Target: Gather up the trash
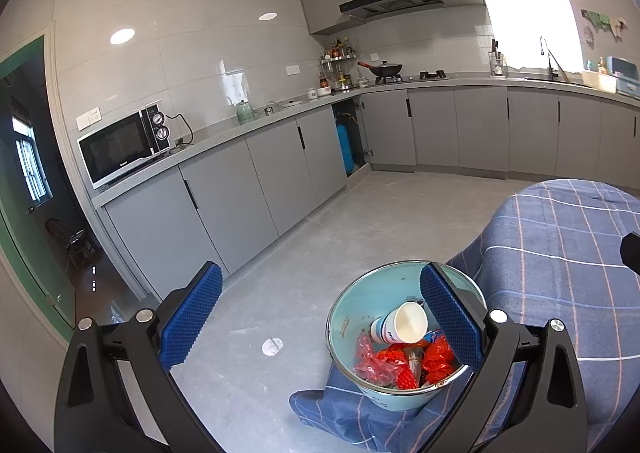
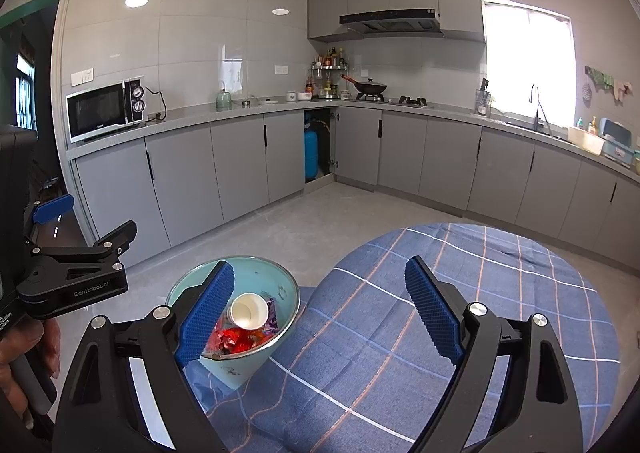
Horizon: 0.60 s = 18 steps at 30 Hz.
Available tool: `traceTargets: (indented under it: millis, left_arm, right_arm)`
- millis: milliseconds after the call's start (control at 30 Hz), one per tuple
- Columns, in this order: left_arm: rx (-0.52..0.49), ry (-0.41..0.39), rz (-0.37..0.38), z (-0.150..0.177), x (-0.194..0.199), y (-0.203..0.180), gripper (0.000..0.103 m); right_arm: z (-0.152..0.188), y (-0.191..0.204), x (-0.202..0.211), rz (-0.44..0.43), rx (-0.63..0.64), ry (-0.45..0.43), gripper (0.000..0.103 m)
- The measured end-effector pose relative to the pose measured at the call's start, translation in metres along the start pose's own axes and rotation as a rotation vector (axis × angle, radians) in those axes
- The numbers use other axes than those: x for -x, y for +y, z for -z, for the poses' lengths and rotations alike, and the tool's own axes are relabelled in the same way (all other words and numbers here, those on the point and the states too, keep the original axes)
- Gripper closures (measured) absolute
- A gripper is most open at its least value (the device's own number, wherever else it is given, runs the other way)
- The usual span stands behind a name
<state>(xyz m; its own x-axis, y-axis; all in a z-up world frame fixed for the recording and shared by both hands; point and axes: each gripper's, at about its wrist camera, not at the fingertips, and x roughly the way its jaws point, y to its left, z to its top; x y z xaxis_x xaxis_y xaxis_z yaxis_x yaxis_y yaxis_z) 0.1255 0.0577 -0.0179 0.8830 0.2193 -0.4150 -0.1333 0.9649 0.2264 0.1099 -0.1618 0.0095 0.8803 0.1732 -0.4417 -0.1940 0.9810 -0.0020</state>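
bucket [image 1: 352,317]: your glossy enamel-looking metal
cup [image 1: 404,323]: matt paper
wrappers [image 1: 384,367]: shiny crinkly plastic
tablecloth [image 2: 460,293]: woven cloth
fingers [image 1: 192,313]: your ribbed rubbery pads

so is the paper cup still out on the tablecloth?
No, the paper cup lies inside the blue bin on top of red wrappers.

Open bin [image 2: 286,289] mouth beside bare tablecloth [image 2: 500,293]

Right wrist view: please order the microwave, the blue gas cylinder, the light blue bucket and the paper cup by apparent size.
1. light blue bucket, nearest the camera
2. microwave
3. blue gas cylinder
4. paper cup
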Motion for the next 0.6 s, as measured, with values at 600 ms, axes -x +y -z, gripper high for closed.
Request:
traceTargets:
  millis: [600]
  left_arm:
    - [-0.014,0.018,-0.058,0.0023,-0.0064,-0.0045,0.006]
  right_arm:
    - [-0.0017,-0.0021,-0.0001,0.004,0.002,0.002,0.016]
